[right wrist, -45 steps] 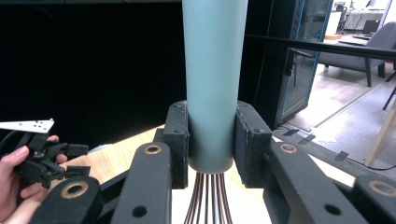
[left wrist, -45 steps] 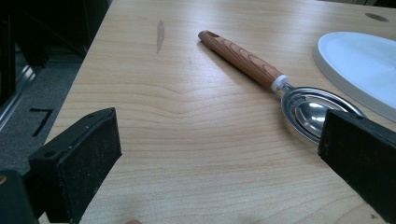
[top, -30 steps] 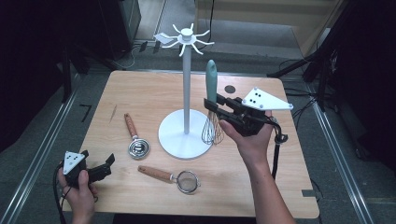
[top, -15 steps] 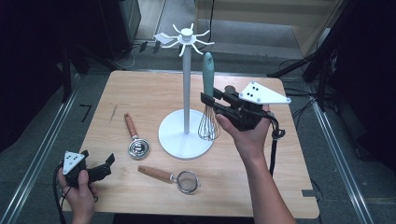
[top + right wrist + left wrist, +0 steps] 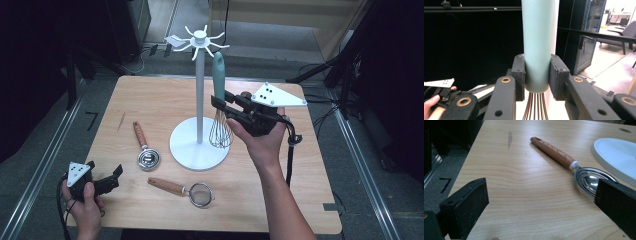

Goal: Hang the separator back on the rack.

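A whisk with a teal handle [image 5: 218, 75] and copper wires [image 5: 220, 132] is held upright, just right of the white hook stand's pole [image 5: 200, 95]. My right gripper [image 5: 220, 104] is shut on the handle's lower end; in the right gripper view the pads [image 5: 518, 75] clamp the teal handle [image 5: 539, 42] from both sides. At the table's front left corner, my left gripper [image 5: 114, 177] rests open in the hand. In the left gripper view its jaws stand wide apart over bare wood, with a wooden-handled scoop [image 5: 564, 161] ahead.
The stand's round white base [image 5: 192, 150] sits mid-table, with hook arms [image 5: 197, 40] at the top. A wooden-handled scoop [image 5: 145, 147] lies left of the base. A small wooden-handled strainer [image 5: 182, 190] lies in front of it. Dark racks and cables surround the table [image 5: 150, 100].
My right gripper has carried the whisk left and a little up, closer to the stand's pole. The left gripper has stayed where it was.
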